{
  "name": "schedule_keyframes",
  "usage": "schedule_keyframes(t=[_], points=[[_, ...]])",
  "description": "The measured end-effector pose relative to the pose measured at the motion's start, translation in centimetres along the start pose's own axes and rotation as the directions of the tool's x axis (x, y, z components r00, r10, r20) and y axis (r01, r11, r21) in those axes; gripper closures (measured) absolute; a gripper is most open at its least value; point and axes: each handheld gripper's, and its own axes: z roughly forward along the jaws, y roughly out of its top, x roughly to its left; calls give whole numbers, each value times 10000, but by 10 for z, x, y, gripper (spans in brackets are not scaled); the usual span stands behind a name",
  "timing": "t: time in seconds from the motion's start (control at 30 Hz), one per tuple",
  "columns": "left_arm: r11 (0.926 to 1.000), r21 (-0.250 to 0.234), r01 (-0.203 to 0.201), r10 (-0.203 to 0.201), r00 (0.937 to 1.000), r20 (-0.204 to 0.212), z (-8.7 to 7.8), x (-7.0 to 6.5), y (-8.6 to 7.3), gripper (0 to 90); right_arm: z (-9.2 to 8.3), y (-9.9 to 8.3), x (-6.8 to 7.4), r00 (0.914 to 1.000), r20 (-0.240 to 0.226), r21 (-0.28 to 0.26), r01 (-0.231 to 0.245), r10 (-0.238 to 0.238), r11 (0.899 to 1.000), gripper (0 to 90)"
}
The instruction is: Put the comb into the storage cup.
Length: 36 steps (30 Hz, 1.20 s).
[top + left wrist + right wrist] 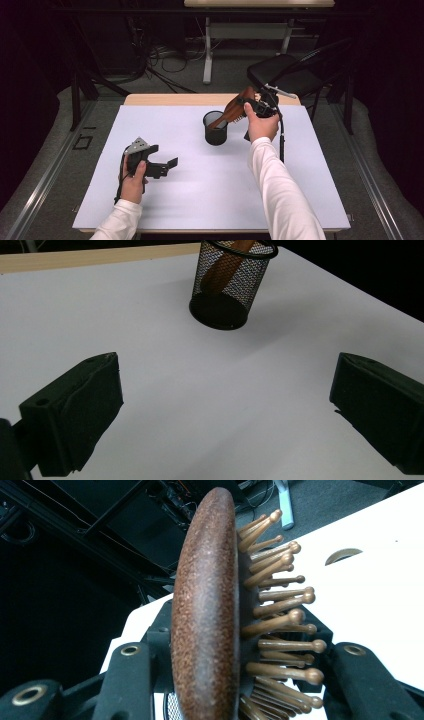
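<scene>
the wooden hairbrush [235, 107] sits upper right of centre in the high view, its long axis slanting from upper right down to lower left. its handle end dips into the black mesh cup [215, 128], and its head end rises toward the right gripper [261, 104]. in the left gripper view, near the top centre of the frame, the brown handle shows through the mesh, leaning inside the cup.

in the right gripper view the brush head stands edge-on up the middle of the frame, smooth brown back to the left and ball-tipped wooden pins pointing right. the right gripper is pinching this head between its two black jaws, one against the back and one on the pin side, so the brush runs straight out ahead of the gripper.

the left gripper [159, 163] lies at the lower left of the white desk [200, 200], well apart from the cup, its jaws spread wide with nothing between them.
</scene>
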Motion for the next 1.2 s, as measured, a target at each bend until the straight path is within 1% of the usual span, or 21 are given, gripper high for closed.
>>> schedule_keyframes(t=[0.2,0.43,0.5,0.87,0.9,1.07,1.1,1.17,1.2], points=[[10000,11,-9,9,10000,5,0,0,0,9,2,-2,-1,10000,56,52,-12,12,10000,490],[10000,28,-7,7,10000,17,1,0,0,9,5,-3,-1,9998,122,105,157,-158,9998,489],[10000,25,-7,6,10000,10,1,1,0,9,5,-4,0,9998,143,139,120,-122,9998,489],[10000,11,24,-24,10000,17,0,1,0,9,8,-7,0,9991,270,256,334,-341,9991,489],[10000,11,28,-28,10000,22,1,1,0,9,9,-7,0,9992,238,200,331,-336,9993,489],[10000,9,30,-30,10000,6,1,1,0,9,10,-8,0,9990,275,281,351,-359,9990,489],[10000,11,33,-33,10000,12,1,1,0,9,11,-9,-1,9990,279,209,338,-344,9992,488],[10000,-1,31,-31,10000,12,1,1,0,9,10,-9,-1,9988,308,310,367,-376,9988,489],[10000,3,32,-32,10000,9,1,1,0,9,11,-9,-2,9990,284,245,350,-357,9991,488]])
